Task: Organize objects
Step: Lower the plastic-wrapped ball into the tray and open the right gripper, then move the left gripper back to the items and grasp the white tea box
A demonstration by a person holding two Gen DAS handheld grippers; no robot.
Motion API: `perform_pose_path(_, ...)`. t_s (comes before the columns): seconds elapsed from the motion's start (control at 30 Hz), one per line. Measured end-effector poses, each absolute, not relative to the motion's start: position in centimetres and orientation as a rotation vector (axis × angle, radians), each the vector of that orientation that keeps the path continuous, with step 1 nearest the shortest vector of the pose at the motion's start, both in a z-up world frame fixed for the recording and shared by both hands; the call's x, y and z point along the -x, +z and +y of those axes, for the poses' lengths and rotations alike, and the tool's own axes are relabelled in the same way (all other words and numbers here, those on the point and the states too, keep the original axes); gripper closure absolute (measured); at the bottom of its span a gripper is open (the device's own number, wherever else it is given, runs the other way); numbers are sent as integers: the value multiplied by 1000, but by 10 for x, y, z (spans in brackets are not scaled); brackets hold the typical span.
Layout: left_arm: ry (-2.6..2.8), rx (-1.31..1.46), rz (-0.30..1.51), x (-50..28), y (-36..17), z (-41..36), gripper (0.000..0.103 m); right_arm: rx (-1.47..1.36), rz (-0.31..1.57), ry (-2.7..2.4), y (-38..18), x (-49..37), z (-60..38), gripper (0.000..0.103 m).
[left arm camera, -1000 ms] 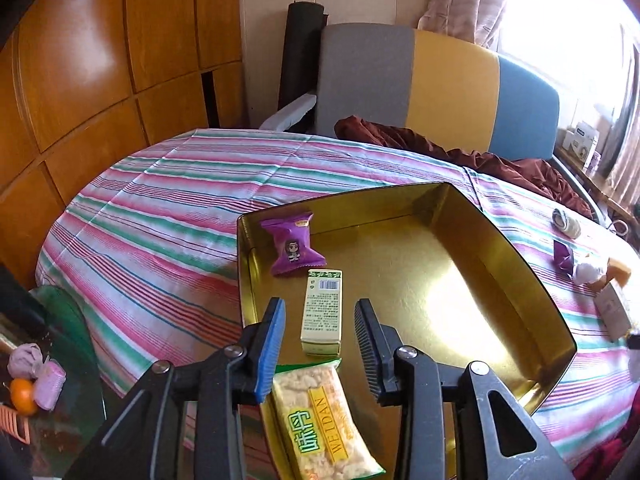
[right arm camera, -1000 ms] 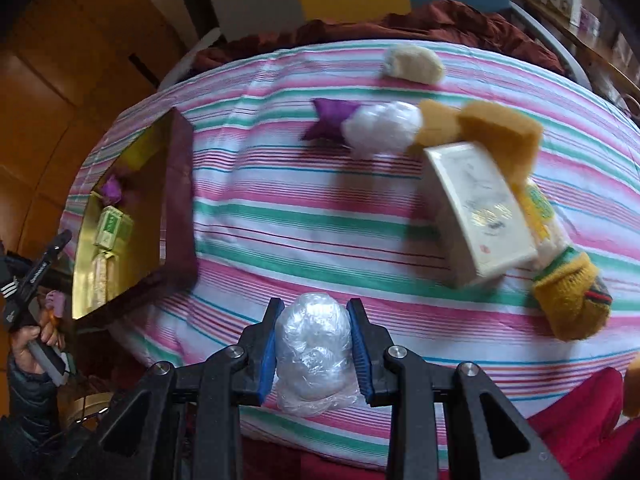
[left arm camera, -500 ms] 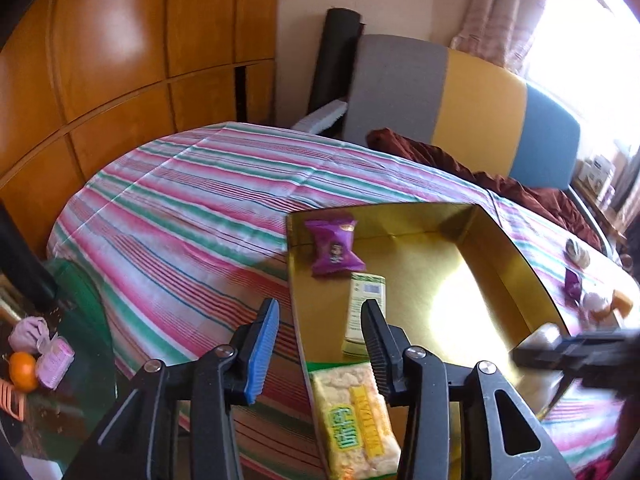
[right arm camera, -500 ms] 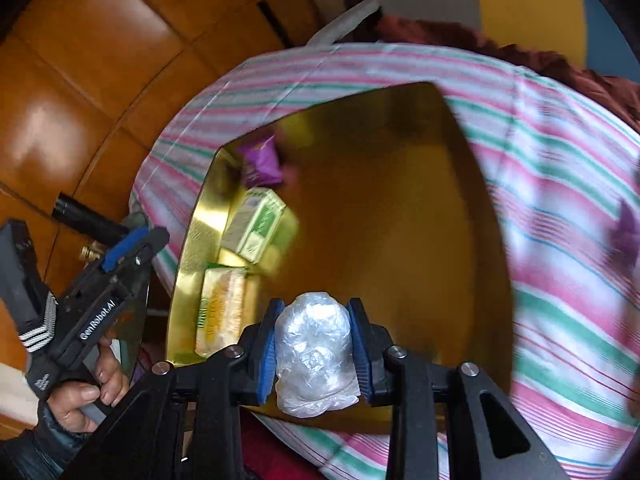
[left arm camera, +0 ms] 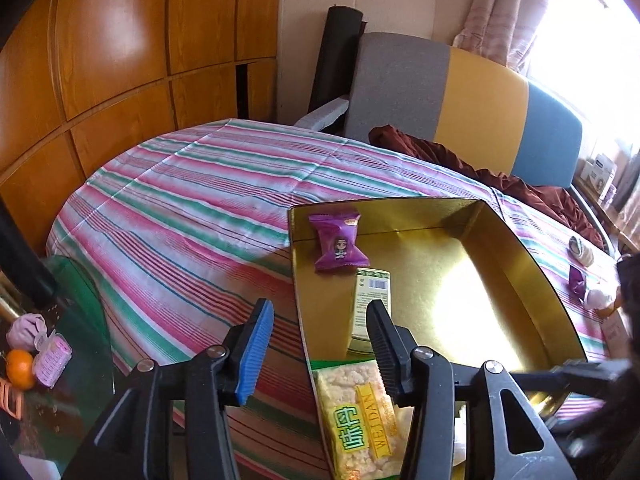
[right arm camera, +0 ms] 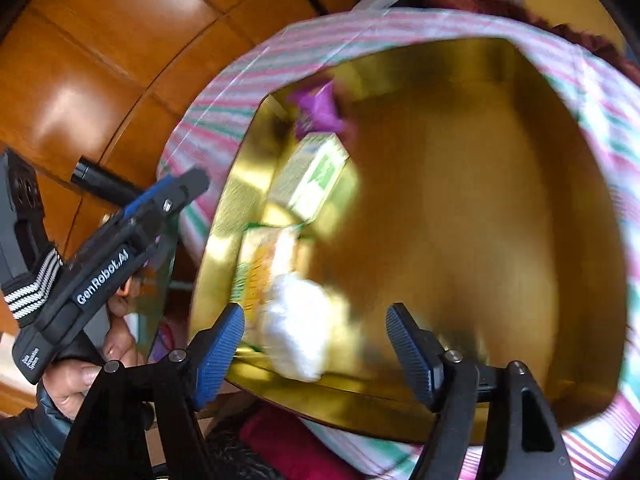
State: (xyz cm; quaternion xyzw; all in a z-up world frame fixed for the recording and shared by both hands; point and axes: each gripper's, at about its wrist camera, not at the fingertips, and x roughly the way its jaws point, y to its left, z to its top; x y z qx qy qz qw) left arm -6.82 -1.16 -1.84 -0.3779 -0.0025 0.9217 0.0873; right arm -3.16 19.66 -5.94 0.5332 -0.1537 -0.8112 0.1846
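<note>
A gold tray (left arm camera: 520, 280) lies on the striped cloth. It holds a purple snack packet (left arm camera: 338, 240), a green box (left arm camera: 370, 300) and a rice cracker packet (left arm camera: 360, 420). My left gripper (left arm camera: 318, 312) hangs over the tray's left wall, its jaws opening and pressing on nothing. In the right wrist view, my right gripper (right arm camera: 315, 312) is over the tray's near corner (right arm camera: 224, 240). Its jaws are opening. A white plastic-wrapped ball (right arm camera: 298, 328) sits blurred below and between the pads, free of both. The left gripper (right arm camera: 180, 188) and a hand (right arm camera: 80, 372) show at the left.
More loose items lie on the cloth right of the tray: a small roll (left arm camera: 580, 246), a purple packet (left arm camera: 576, 280), a white ball (left arm camera: 596, 300). A sofa (left arm camera: 440, 92) with a dark red cloth (left arm camera: 460, 152) stands behind. A glass side table (left arm camera: 80, 320) with an orange (left arm camera: 20, 368) is at the left.
My right gripper carried the white wrapped ball from the cloth to over the gold tray, then opened and let it go. My left gripper's jaws widened and it shifted slightly left over the tray's wall.
</note>
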Motion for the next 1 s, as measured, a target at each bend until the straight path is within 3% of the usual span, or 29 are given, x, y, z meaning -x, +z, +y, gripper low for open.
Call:
perform_pose_path(0.2,2675,1086,22,60,-14,8,54,-1462,-493,-2510,-39,6,265,21)
perform_pose_path(0.7,2394,986,153,36,4,115,47,-1639,-938,-3017,-21,-75,508,21)
perform_pose_path(0.9,2287,935,218,18,12,164,43,-1739,-1176,-2919,-55,-72,553,20)
perform_pose_path(1.0,2240,923,243,12,14,186,41,-1623,-1263,-2709,-62,-66,545,20)
